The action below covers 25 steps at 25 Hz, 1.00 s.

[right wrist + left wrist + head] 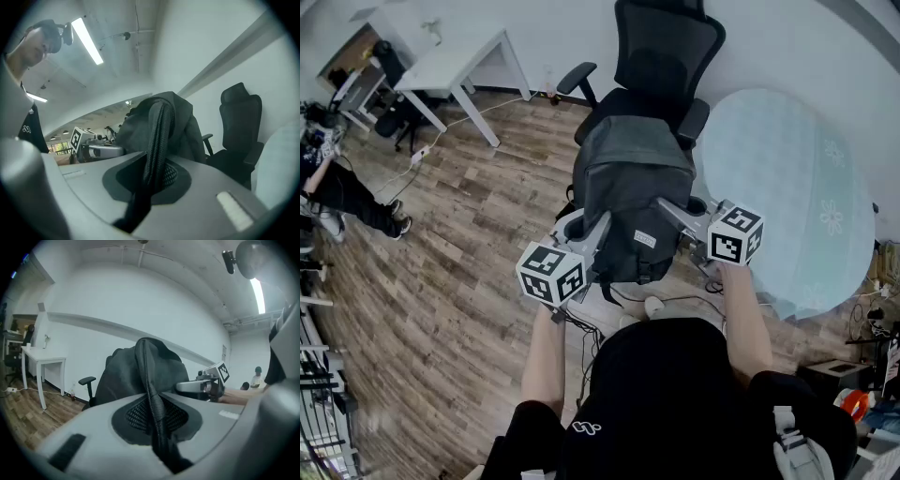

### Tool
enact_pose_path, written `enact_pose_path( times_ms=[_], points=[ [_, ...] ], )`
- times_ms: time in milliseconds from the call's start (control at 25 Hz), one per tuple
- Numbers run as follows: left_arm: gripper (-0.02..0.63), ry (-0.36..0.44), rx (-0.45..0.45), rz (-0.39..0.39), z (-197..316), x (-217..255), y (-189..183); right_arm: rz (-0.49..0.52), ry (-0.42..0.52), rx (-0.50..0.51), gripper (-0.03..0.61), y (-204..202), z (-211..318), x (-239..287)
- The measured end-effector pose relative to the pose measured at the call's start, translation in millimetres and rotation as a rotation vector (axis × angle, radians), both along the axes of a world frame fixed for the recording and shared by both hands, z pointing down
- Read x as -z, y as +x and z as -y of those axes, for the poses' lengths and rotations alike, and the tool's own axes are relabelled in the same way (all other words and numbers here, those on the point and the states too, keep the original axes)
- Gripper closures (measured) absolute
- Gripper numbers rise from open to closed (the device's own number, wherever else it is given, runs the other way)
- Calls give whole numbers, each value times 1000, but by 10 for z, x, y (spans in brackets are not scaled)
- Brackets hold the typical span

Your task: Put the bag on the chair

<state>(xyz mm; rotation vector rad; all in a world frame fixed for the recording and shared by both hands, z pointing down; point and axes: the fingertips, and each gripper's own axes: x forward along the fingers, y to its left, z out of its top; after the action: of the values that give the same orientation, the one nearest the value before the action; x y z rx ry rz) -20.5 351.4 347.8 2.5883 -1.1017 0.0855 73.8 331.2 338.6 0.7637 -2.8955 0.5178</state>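
A dark grey backpack [633,183] hangs upright in front of the black office chair [666,47], over its seat; whether it rests on the seat I cannot tell. My left gripper [589,242] is shut on one black shoulder strap [152,397] at the bag's left side. My right gripper [677,217] is shut on the other strap [157,138] at the bag's right. In the left gripper view the bag [136,373] rises just beyond the jaws, with a chair armrest [87,379] behind. The right gripper view shows the bag [180,119] and the chair [240,126] to its right.
A round pale-blue table [792,187] stands close on the right of the chair. A white desk [459,56] stands at the back left, and a person [347,192] is at the far left. Cables [675,302] lie on the wooden floor near my feet.
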Motion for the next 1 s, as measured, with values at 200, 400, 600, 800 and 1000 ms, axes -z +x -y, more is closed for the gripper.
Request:
enact_pose_path(
  times_ms=[200, 400, 600, 800, 1000],
  points=[
    [574, -19, 4, 10, -13, -37, -92, 0, -23, -9, 545, -101, -17, -65],
    [574, -28, -7, -6, -5, -94, -176, -27, -39, -18, 545, -186, -18, -126],
    [574, -28, -10, -25, 71, -141, -233, -56, -32, -30, 545, -241, 71, -158],
    [574, -14, -6, -23, 343, -135, -262, -59, -6, -41, 543, -271, 351, -148],
    [572, -6, 9, 3, 656, -166, -377, -48, 14, -27, 542, -383, 682, -202]
  ],
)
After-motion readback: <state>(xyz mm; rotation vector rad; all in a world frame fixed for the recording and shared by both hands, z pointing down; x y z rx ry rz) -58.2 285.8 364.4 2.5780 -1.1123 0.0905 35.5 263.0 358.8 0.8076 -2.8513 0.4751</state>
